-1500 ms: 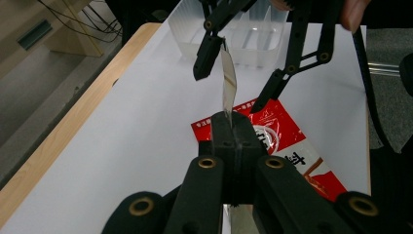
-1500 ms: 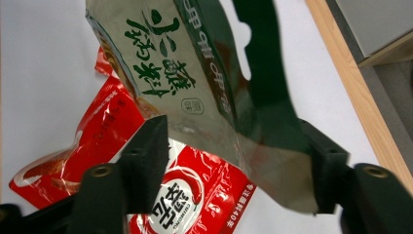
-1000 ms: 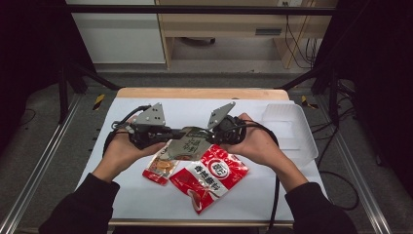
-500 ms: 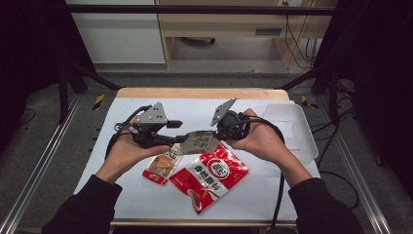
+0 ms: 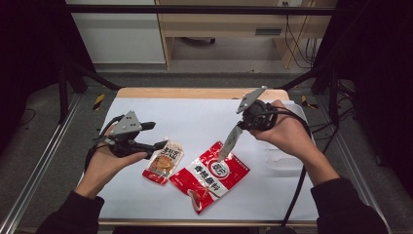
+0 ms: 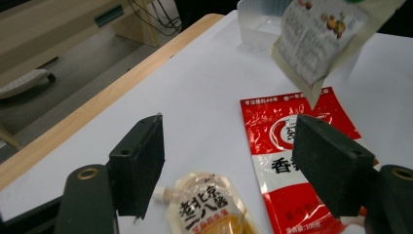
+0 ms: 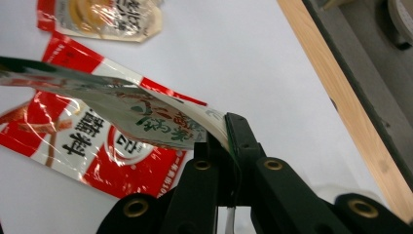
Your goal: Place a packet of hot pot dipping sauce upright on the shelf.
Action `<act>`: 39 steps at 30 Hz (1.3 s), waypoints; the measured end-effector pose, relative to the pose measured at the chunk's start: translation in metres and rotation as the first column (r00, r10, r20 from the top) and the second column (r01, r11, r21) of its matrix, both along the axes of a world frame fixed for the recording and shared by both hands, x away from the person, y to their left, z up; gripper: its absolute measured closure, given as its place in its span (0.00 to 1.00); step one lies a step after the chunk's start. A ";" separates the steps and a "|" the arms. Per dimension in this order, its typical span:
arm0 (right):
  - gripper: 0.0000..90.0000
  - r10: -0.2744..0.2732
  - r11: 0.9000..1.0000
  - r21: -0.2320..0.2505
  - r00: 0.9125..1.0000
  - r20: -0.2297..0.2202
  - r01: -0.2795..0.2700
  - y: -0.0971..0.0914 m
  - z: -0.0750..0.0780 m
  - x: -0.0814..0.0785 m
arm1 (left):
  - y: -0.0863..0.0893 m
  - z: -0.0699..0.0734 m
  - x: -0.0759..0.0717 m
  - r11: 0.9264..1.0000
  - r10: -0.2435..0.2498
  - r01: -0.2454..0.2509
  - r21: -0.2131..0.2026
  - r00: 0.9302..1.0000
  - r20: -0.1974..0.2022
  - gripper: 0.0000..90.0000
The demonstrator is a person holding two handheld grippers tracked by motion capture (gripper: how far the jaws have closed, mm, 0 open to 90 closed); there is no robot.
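With my left gripper [image 5: 155, 135] open and empty at 9 o'clock above the yellow sauce pouch [image 5: 164, 161], my right gripper [image 5: 242, 128] at 2 o'clock should stay clamped on the pale snack packet [image 5: 230, 143] above the red packet [image 5: 211, 174], lifting slowly.

Bright, evenly lit white table [image 5: 195, 117], dark surroundings, slightly soft focus.

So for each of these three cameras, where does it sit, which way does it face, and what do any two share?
High view: above the person's side, facing forward and down on the table; both forearms, left gripper, right gripper.
Left gripper view: along its open jaws at the spouted pouch.
Right gripper view: along shut jaws pinching the pale packet.
All share the red packet.
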State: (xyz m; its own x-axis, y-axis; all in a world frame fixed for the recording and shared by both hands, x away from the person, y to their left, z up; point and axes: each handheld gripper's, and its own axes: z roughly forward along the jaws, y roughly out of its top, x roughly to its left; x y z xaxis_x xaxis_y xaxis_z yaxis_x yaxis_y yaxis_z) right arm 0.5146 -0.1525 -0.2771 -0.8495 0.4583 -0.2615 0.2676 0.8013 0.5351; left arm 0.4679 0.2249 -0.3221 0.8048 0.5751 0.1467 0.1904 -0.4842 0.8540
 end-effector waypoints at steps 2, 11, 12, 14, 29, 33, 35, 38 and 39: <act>1.00 -0.037 0.999 -0.003 0.999 0.002 0.037 -0.013 0.004 0.001 | 0.016 -0.010 -0.008 0.999 0.040 -0.040 0.000 0.999 0.010 0.28; 1.00 -0.114 0.992 -0.053 0.993 0.011 0.114 -0.043 0.021 0.000 | 0.060 -0.049 -0.023 0.980 0.198 -0.197 -0.034 0.980 0.024 0.17; 1.00 -0.114 0.992 -0.053 0.993 0.011 0.114 -0.043 0.021 0.000 | 0.060 -0.049 -0.023 0.980 0.198 -0.197 -0.034 0.980 0.024 0.16; 1.00 -0.132 0.989 -0.066 0.991 0.007 0.132 -0.052 0.025 -0.001 | 0.069 -0.056 -0.025 0.972 0.233 -0.232 -0.041 0.972 0.026 0.14; 1.00 -0.236 0.970 -0.072 0.972 -0.018 0.234 -0.102 0.027 -0.006 | 0.109 -0.093 -0.028 0.928 0.373 -0.373 -0.027 0.928 0.014 0.09; 1.00 -0.255 0.965 -0.075 0.967 -0.020 0.253 -0.112 0.027 -0.009 | 0.115 -0.102 -0.029 0.919 0.394 -0.393 -0.029 0.919 0.008 0.09; 1.00 -0.265 0.962 -0.076 0.964 -0.025 0.262 -0.118 0.027 -0.010 | 0.119 -0.105 -0.029 0.915 0.402 -0.402 -0.030 0.916 0.002 0.09; 1.00 -0.288 0.955 -0.087 0.957 -0.037 0.284 -0.126 0.025 -0.012 | 0.122 -0.107 -0.029 0.910 0.413 -0.413 -0.041 0.911 -0.008 0.09; 1.00 -0.294 0.953 -0.092 0.955 -0.040 0.289 -0.129 0.024 -0.013 | 0.125 -0.108 -0.028 0.906 0.421 -0.421 -0.053 0.907 -0.021 0.09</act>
